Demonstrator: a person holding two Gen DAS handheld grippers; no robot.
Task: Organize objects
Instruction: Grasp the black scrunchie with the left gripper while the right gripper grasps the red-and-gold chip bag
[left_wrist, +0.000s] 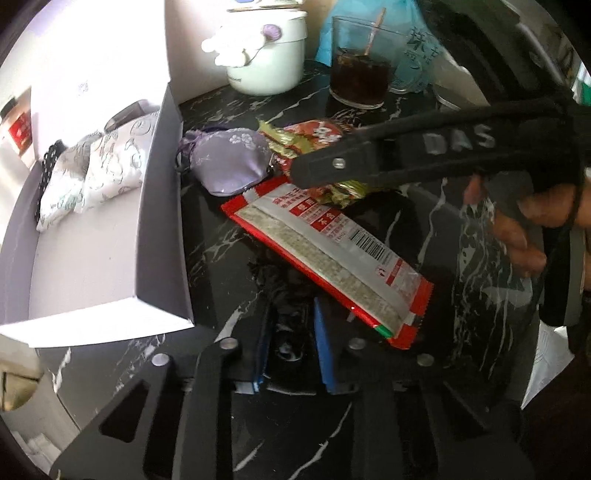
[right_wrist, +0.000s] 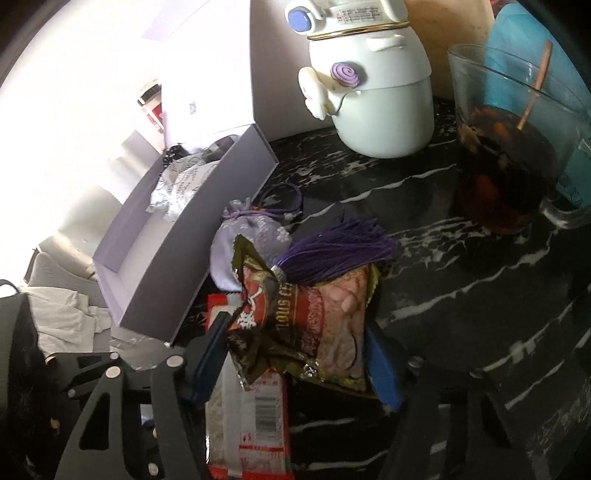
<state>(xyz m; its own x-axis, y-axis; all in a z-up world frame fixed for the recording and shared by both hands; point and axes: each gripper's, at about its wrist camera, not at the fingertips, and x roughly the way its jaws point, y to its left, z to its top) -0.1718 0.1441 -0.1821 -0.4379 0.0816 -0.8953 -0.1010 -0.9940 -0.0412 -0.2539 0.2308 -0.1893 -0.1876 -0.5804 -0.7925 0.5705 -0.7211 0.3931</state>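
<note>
A crumpled snack packet (right_wrist: 306, 328) is clamped between the blue pads of the right gripper (right_wrist: 299, 354), above the black marble table (right_wrist: 461, 295); the left gripper (left_wrist: 291, 350) is seen with jaws apart, nothing between them; a long red-and-white wrapper (left_wrist: 328, 254) lies flat beside an open grey box (left_wrist: 159, 206); a lilac pouch (left_wrist: 231, 160) rests against the box wall; a glass of dark drink (right_wrist: 509, 155) stands near a white jar (right_wrist: 380, 92).
</note>
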